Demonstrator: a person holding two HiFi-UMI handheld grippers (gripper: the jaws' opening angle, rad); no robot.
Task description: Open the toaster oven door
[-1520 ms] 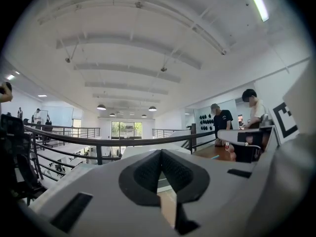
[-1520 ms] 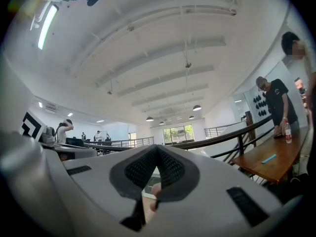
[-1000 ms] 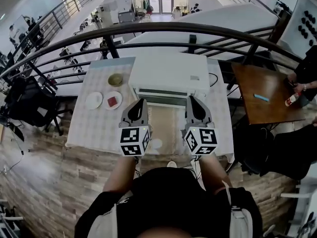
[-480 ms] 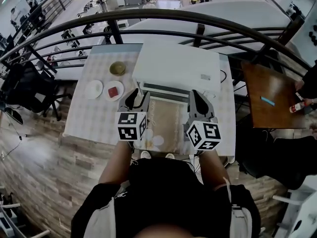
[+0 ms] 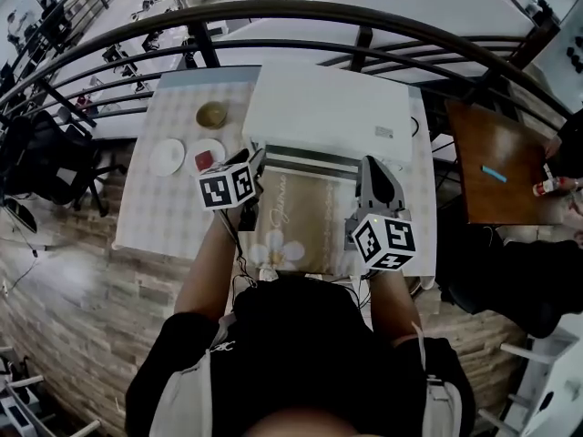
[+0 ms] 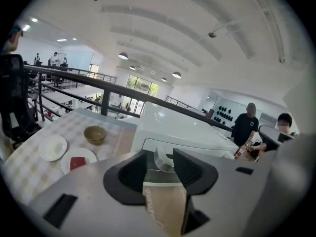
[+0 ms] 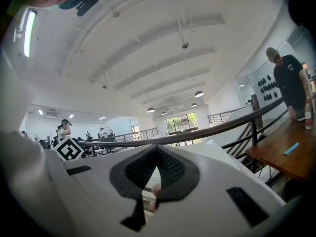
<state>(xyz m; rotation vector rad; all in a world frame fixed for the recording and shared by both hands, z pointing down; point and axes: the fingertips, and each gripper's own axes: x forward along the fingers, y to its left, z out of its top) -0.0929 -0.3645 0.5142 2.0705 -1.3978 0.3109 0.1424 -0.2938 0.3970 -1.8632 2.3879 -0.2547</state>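
Observation:
A white toaster oven (image 5: 328, 112) stands at the back of the checked table (image 5: 164, 212), its door (image 5: 310, 164) closed, facing me. My left gripper (image 5: 253, 167) is at the door's left end, its jaws opening. In the left gripper view the left gripper (image 6: 161, 152) has the curved end of the door handle (image 6: 159, 161) showing in the gap, and the pads do not press on it. My right gripper (image 5: 375, 176) hovers near the oven's right front corner. Seen in the right gripper view, the right gripper (image 7: 157, 149) is shut with nothing in it.
A beige placemat (image 5: 291, 226) with a flower print lies in front of the oven. At the left are two white plates (image 5: 168, 157), one (image 5: 206, 158) with a red piece, and an olive bowl (image 5: 211, 115). A dark railing (image 5: 301, 12) runs behind the table. A brown table (image 5: 496, 167) stands on the right.
My left gripper has moved forward to the left end of the oven door and its jaws have opened. The right gripper has stayed shut, at the oven's right front.

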